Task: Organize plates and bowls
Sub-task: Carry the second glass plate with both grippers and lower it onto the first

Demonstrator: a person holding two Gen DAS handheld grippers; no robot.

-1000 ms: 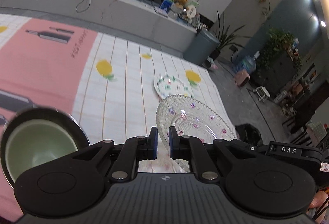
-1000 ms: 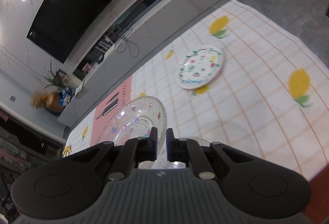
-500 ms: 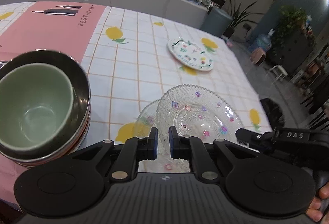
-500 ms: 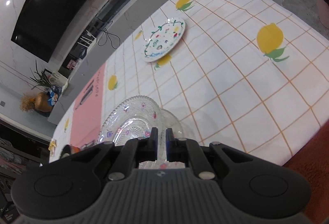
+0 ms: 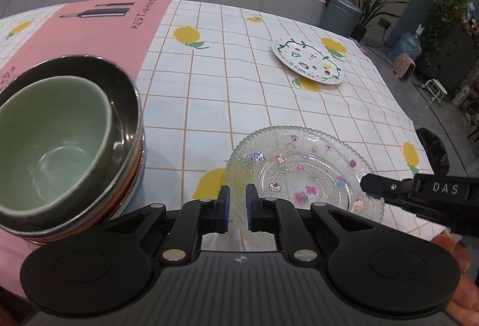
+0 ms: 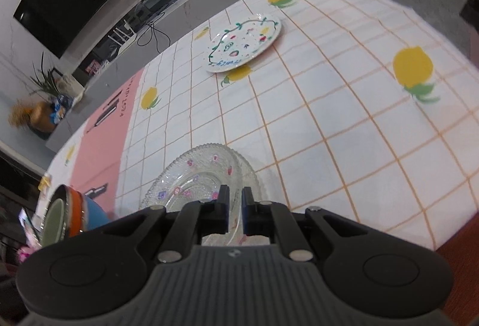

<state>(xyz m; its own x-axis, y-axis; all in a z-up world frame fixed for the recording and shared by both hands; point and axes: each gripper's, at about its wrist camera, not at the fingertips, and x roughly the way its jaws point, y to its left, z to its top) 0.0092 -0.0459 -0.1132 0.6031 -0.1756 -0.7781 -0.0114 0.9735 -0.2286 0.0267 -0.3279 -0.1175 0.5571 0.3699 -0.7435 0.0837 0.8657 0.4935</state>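
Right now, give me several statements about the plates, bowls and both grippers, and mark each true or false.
1. The pale green ceramic bowl sits nested inside a dark metal bowl. True.
2. The clear glass plate with coloured decals is held by both grippers. True: left gripper, right gripper.
3. The white painted plate lies on top of the glass plate. False: it lies apart, farther back.
4. The tablecloth shows strawberries. False: lemons.

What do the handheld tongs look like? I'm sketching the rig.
Both tongs, left and right, are matte black: two round discs, silver pivot pins, a ribbed grey body with a small emblem, blue-padded fingertips. The right one's side reads "DAS". A bare hand shows; no cables.
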